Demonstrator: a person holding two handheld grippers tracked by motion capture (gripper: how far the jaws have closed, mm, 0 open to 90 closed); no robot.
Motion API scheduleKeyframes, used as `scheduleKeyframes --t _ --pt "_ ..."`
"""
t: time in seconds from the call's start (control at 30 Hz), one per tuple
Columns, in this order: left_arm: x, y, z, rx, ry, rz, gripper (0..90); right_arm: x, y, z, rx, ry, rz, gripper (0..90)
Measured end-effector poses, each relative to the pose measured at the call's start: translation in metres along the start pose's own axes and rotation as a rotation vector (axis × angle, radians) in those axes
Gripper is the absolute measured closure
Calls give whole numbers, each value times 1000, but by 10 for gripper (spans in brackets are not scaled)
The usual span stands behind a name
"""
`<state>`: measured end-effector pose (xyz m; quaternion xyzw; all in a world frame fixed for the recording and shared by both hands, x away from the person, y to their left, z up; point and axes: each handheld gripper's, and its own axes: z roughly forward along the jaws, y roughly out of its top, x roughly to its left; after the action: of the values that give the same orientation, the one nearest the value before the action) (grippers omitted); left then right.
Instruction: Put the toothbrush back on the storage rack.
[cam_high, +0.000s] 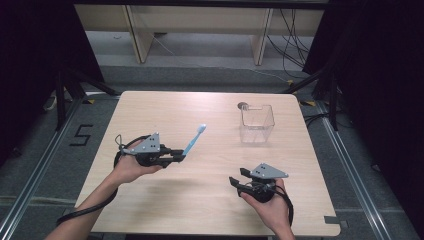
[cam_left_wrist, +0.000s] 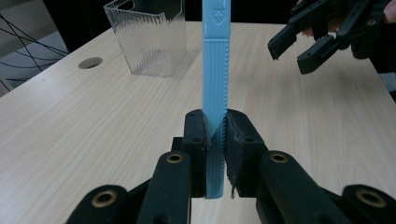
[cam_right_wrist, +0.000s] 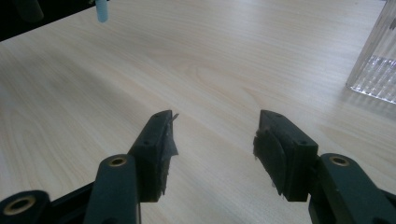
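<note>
A light blue toothbrush is held up off the wooden table, its head pointing up and to the right. My left gripper is shut on the lower end of its handle; the pads pinch it from both sides. My right gripper is at the table's front right, open, with nothing between its jaws. It also shows at the top right of the left gripper view, the right gripper open. The toothbrush's end is at the top left of the right gripper view.
A clear ribbed plastic container stands upright at the back right of the table, next to a round cable hole. The container is beyond the toothbrush, to its left. Black stands and cables line the floor around the table.
</note>
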<state>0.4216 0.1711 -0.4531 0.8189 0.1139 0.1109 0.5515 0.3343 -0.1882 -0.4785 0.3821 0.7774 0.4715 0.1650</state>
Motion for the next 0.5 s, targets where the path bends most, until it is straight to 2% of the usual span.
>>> scheduleKeyframes --t 0.07,0.1,0.13,0.17,0.2,0.23,0.27,0.3,0.33,0.37,0.4,0.43,0.5 --pt "0 0 2 -31 3 -12 785 0 1 0 -13 -11 -7 470" --pt "-1 0 2 -39 9 -18 785 1 1 0 -23 -5 9 470" --pt "-1 1 2 -37 21 -20 786 -1 2 0 -33 -15 -29 470" --pt "-2 1 2 -49 24 -28 786 1 2 -1 -24 -7 0 471" --pt "-3 1 3 -56 27 -32 786 0 2 1 -49 -3 -11 472" --pt "-4 2 3 -65 34 -38 785 1 3 0 -42 3 10 472" --pt "-4 2 3 -72 36 -40 786 0 3 0 -65 -14 -13 472" --pt "-5 3 4 -90 40 -45 786 0 3 1 -75 -14 -16 472" --pt "-5 3 5 -103 34 -48 786 1 3 2 -81 2 0 472" --pt "-6 4 4 -94 46 -47 786 1 4 0 -69 -14 -1 472" --pt "-7 4 5 -105 49 -53 786 1 5 0 -74 -12 -7 472" --pt "-8 4 5 -112 53 -58 786 3 5 0 -92 -7 20 473" --pt "-9 5 6 -131 59 -72 786 2 5 -1 -84 -8 13 473"
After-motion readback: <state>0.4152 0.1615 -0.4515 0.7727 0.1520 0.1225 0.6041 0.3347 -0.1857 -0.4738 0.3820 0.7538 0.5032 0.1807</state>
